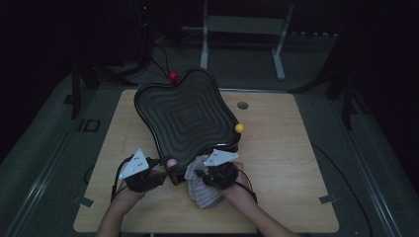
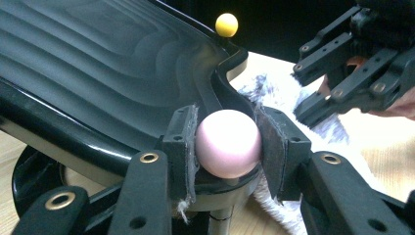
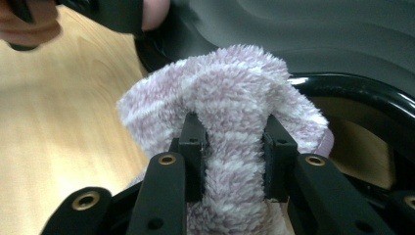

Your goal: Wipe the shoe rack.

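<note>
The left gripper [image 2: 226, 147] is clamped on a pale pink ball knob [image 2: 227, 143] — its two padded jaws press the knob from either side, and the knob sits on a short post at the near corner of the black wavy tray [image 2: 98, 63]. In the high view the same left gripper [image 1: 165, 170] sits at the tray's [image 1: 188, 118] near edge, with the person's left hand [image 1: 131, 190] behind it and the grey three-cornered plate on top. The tray is tilted, its far side raised, and its ribbed surface climbs away from the left gripper's jaws.

Just to the right of the left gripper, the right gripper [image 3: 234, 147] holds a fluffy cloth [image 3: 230, 98] striped in pale purple and white — the jaws are closed narrowly on a bunched fold, and the cloth swells above and around the pads. The cloth's top lies against the tray's [image 3: 342, 88] glossy rim, directly ahead of the right gripper. In the high view the cloth [image 1: 200, 187] hangs beneath the right gripper [image 1: 197, 174] and rests on the wooden table [image 1: 276, 177].

A yellow ball knob [image 1: 239, 128] stands at the tray's right corner, beyond the right gripper, and a red ball knob [image 1: 173, 76] at the far corner, well apart from both grippers. From the left gripper view the yellow ball knob [image 2: 226, 24] sits up ahead on the rim, and the right gripper [image 2: 342, 73] shows to the upper right, over the cloth [image 2: 274, 93].
</note>
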`<state>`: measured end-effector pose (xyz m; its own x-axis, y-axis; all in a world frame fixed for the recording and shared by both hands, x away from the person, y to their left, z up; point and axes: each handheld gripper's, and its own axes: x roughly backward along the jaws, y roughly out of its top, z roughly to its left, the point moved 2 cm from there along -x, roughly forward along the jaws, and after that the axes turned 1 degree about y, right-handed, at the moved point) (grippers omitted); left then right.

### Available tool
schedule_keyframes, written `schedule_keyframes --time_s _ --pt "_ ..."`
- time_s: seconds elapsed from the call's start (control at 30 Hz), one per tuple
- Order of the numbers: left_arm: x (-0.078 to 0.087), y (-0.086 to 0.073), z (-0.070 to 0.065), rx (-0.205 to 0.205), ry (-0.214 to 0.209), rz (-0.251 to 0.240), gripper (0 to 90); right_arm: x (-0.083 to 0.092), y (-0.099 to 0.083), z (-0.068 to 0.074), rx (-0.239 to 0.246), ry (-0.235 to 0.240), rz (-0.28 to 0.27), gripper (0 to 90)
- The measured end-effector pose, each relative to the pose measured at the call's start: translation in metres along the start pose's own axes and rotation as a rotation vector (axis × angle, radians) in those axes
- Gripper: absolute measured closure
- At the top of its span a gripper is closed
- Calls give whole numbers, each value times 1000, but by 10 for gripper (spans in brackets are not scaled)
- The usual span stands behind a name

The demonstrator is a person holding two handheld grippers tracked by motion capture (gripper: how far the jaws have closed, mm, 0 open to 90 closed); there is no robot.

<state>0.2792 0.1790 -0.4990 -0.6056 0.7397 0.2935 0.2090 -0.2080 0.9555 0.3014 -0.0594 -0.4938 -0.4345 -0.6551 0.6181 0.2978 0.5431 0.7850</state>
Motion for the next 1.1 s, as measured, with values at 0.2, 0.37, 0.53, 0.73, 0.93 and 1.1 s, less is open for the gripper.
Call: schedule_keyframes --time_s 0.2,0.37,0.53,0.73,0.93,1.1 --pt "0 0 0 -1 1 -1 601 1 1 8 -6 40 14 684" --pt "1 0 1 4 3 -1 601 0 6 16 24 36 -11 687" --pt "1 0 -1 -3 6 1 601 -8 1 25 25 85 30 686" --pt "1 0 -1 -3 2 6 601 -11 13 38 66 95 2 692" --pt "1 0 -1 -2 0 1 601 -21 3 40 84 109 47 692" --pt "1 0 -1 -2 0 -1 601 -5 -1 33 76 108 38 690"
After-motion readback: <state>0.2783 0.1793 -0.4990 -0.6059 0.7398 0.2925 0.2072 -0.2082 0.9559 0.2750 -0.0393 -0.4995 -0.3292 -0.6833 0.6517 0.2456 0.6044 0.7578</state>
